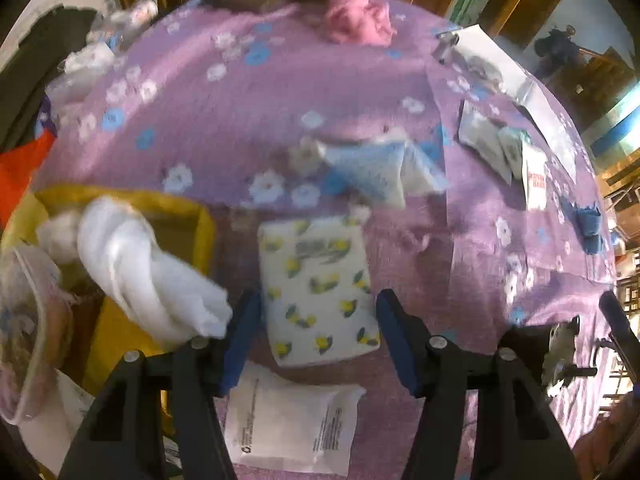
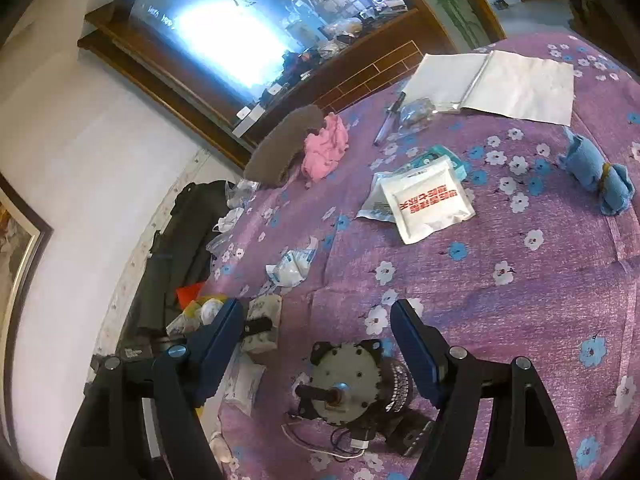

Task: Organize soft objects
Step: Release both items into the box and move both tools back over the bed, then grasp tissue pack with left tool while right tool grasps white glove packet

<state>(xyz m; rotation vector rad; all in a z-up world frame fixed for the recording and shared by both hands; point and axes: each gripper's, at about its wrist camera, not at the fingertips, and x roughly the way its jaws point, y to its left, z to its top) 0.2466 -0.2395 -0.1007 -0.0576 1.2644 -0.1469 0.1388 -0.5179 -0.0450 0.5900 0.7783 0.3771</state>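
Hovering over the purple flowered bedspread (image 1: 248, 112), the left claw (image 1: 318, 332) stands apart with a lemon-print tissue pack (image 1: 318, 284) between its fingers, no pad visibly pressing it. A plain white pack (image 1: 292, 424) lies just below. At the bed's left edge, a yellow box (image 1: 188, 220) holds a twisted white cloth (image 1: 144, 276). The right claw (image 2: 318, 340) gapes empty above a small motor (image 2: 348, 388); a rolled blue cloth (image 2: 596, 176) lies near the right edge.
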